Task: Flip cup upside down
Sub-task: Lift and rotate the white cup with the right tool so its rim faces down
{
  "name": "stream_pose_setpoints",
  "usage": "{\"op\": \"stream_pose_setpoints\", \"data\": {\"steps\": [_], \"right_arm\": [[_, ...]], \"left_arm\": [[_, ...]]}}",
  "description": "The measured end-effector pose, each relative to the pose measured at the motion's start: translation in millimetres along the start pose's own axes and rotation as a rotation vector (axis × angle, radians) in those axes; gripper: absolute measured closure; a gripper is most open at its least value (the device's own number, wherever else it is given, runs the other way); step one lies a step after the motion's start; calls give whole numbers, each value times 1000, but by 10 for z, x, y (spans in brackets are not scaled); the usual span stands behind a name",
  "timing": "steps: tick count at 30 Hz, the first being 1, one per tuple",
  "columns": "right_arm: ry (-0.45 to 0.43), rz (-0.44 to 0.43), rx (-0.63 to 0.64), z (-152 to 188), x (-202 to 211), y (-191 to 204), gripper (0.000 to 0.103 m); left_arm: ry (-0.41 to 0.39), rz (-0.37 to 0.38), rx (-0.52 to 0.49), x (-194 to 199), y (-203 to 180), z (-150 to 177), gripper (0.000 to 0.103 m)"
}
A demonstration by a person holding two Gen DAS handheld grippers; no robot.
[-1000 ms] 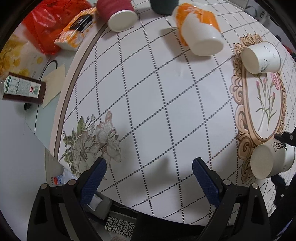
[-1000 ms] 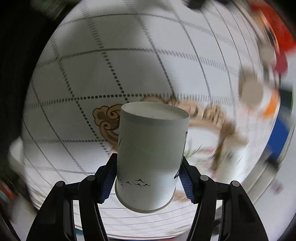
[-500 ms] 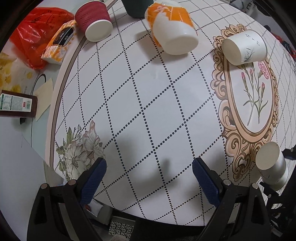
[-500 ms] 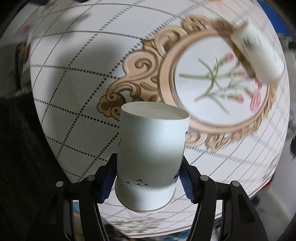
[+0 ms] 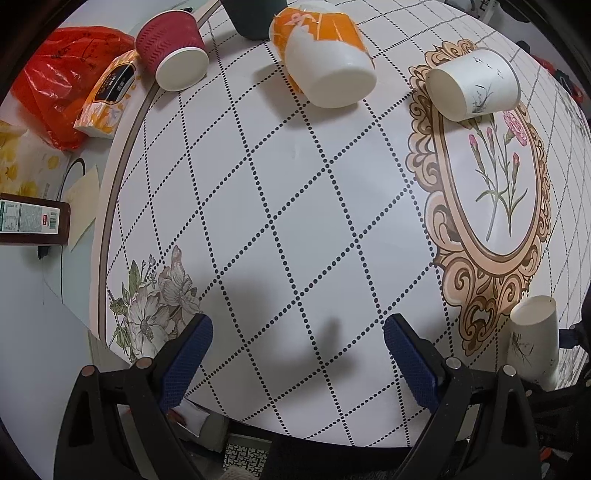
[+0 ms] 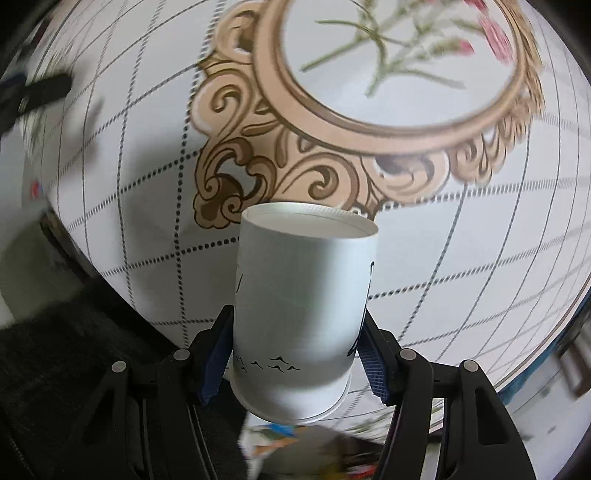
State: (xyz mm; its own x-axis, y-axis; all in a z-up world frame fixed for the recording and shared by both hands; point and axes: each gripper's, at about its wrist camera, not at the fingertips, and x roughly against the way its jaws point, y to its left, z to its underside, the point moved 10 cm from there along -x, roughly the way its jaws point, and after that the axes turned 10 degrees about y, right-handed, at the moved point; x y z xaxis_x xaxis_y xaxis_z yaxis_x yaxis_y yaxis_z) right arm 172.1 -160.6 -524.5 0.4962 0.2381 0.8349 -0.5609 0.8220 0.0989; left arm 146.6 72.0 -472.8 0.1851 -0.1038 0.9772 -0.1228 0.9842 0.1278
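My right gripper is shut on a white paper cup with small black bird marks. The cup's closed base faces away from me toward the table, its wider rim toward the camera. It hangs above the ornate tan frame print near the table's edge. The same cup shows in the left wrist view at the lower right, held above the cloth. My left gripper is open and empty, low over the patterned tablecloth near its front edge.
Upside-down cups stand at the back: a white one with a plant print, an orange-and-white one, a red ribbed one, a dark one. A tissue pack, red bag and brown bottle lie left, off the cloth.
My right gripper has swung with the cup, so the view turned from the grid cloth to the ornate frame. The left gripper's view shifted a little; it stayed open.
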Motion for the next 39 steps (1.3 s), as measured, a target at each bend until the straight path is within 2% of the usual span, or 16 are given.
{"op": "stream_pose_setpoints", "data": {"steps": [3, 10, 11, 13, 20, 23, 25, 26, 27, 28, 35, 39], "right_arm": [[5, -57, -68, -11, -21, -138, 38], [25, -99, -130, -115, 41, -419, 33], [25, -96, -132, -131, 63, -459, 28], [18, -105, -137, -169, 144, -573, 24], [9, -121, -176, -234, 398, -830, 24], [32, -137, -187, -286, 440, -925, 24], [42, -136, -190, -347, 429, -968, 27], [46, -130, -185, -386, 476, -944, 36], [51, -124, -185, -401, 481, -972, 40], [52, -127, -186, -427, 533, -960, 40], [-15, -92, -162, -386, 587, -1012, 41], [-128, -63, -174, -410, 848, -1097, 41]], "left_arm": [[0, 0, -5, -6, 5, 20, 8], [0, -4, -10, -13, -12, 64, 8], [1, -4, -10, -13, -12, 66, 8], [1, -5, -9, -22, 2, 68, 8], [4, -3, -10, -26, 7, 71, 8], [4, -4, -10, -22, -3, 68, 8], [4, -5, -9, -20, -5, 69, 8], [4, -5, -9, -19, -4, 70, 8], [4, -6, -9, -18, -1, 72, 8], [3, -7, -8, -16, 1, 70, 8], [6, -10, -9, -11, 29, 62, 8], [5, -10, -16, 24, 8, 49, 8]]}}
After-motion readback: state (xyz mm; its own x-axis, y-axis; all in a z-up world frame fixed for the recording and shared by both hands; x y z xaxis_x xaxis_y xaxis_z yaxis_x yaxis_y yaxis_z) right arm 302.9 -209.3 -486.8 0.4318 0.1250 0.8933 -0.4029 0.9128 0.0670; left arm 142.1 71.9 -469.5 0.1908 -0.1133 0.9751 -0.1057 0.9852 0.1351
